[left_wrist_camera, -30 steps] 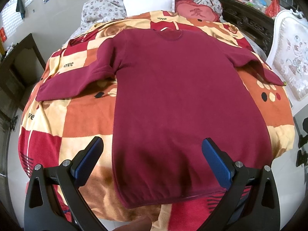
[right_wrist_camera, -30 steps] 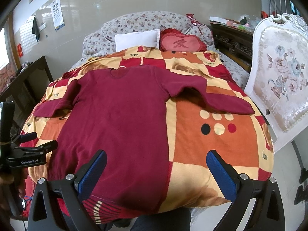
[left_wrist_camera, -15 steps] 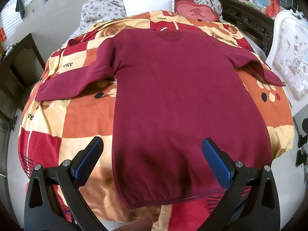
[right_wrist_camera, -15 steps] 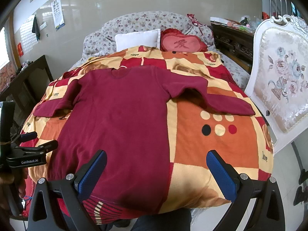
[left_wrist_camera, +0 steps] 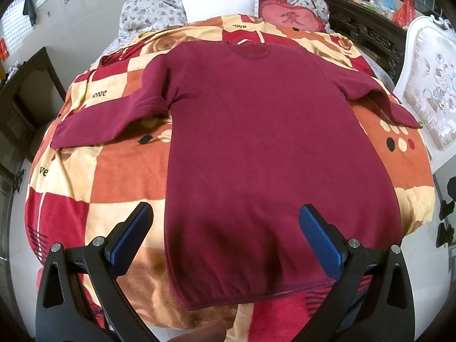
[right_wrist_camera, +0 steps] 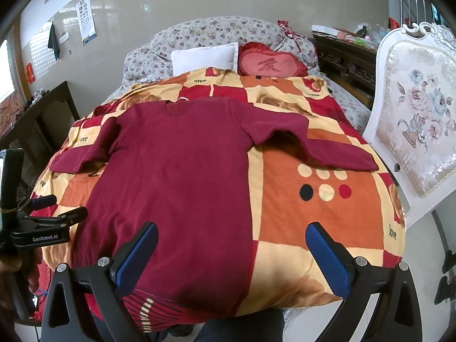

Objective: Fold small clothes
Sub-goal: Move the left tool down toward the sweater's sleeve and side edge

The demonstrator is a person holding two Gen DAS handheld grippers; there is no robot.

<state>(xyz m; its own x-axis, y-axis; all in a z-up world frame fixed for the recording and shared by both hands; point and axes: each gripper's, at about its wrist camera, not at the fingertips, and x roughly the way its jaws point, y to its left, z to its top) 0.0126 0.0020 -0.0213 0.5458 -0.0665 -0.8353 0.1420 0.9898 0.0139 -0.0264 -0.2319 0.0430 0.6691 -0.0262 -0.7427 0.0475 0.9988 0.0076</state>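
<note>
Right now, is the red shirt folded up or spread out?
Spread out. The red shirt lies flat on the blanket, both sleeves stretched sideways, hem unfolded.

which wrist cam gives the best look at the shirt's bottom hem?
Left wrist. The maroon shirt lies spread flat on the blanket, and its hem runs nearly unbroken between the open left gripper. In the right wrist view the open right gripper covers the hem's left part.
</note>
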